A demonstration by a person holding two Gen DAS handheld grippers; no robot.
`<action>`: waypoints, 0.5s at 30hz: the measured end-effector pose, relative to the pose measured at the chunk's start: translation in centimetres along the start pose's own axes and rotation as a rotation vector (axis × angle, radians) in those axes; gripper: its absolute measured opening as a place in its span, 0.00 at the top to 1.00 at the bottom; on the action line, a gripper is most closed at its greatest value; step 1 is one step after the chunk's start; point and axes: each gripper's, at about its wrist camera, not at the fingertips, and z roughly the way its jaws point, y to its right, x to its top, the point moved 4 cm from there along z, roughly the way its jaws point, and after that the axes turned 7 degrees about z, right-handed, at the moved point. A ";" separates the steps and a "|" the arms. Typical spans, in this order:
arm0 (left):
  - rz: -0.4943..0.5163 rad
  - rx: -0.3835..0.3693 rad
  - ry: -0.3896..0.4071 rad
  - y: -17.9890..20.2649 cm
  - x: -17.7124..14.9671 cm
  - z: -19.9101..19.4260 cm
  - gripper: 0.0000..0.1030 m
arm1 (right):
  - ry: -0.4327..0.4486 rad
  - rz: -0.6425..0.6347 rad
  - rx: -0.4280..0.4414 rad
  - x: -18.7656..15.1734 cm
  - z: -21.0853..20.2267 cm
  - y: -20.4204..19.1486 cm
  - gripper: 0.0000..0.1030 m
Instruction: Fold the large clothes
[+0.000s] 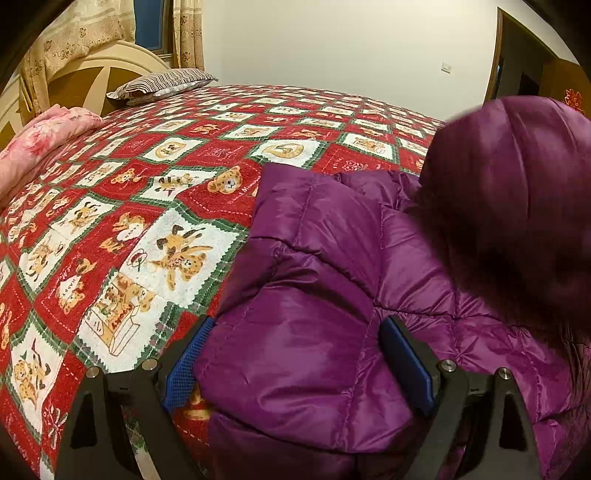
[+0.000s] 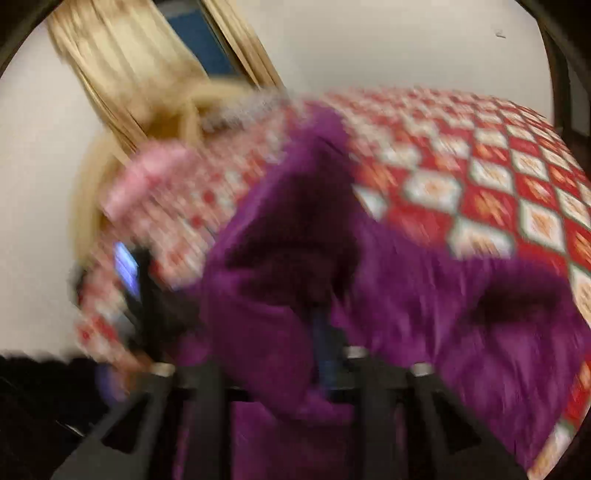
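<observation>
The left tongs [image 1: 295, 365] are spread wide, their blue pads [image 1: 184, 360] standing on either side of a puffy fold of the purple jacket [image 1: 332, 295] without squeezing it; the left pad sits at the jacket's edge over the bedspread, the right pad lies against the quilted fabric. The right tongs [image 2: 295, 354] appear in a badly smeared picture: purple cloth is bunched between and over their black frames, and one blue pad [image 2: 321, 343] shows as a dark streak in the cloth, but whether they are pinching it or spread I cannot tell.

The jacket lies on the bed, on the near side of it, heaped rather than flat. In the left wrist view one quilted panel is doubled over the rest, and a large raised part of the jacket [image 1: 517, 184] rises at the right, blurred, with dark shadow beneath it. In the right wrist view the left tongs [image 2: 129, 273] show as a blue and black blur at the left of the jacket [image 2: 424, 314].

Under the jacket is a red, white and green bedspread [image 1: 129, 229] printed with teddy bears. A pink blanket [image 1: 44, 136] is rolled at the far left edge, a striped pillow [image 1: 162, 83] lies by the cream headboard [image 1: 103, 70], and patterned curtains [image 1: 184, 33] hang behind it.
</observation>
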 end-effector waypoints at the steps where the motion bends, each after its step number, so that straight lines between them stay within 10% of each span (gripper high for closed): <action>1: 0.000 0.000 0.000 0.0 0.0 0.0 0.11 | -0.031 -0.002 -0.077 -1.0 0.7 0.4 0.15; 6: 0.000 0.000 0.000 0.0 0.0 0.0 0.11 | 0.008 0.052 -0.236 -4.3 -1.1 1.4 0.15; 15: -0.001 0.000 -0.001 0.0 0.0 0.0 0.11 | 0.310 0.512 -0.043 -3.0 -5.5 3.1 0.13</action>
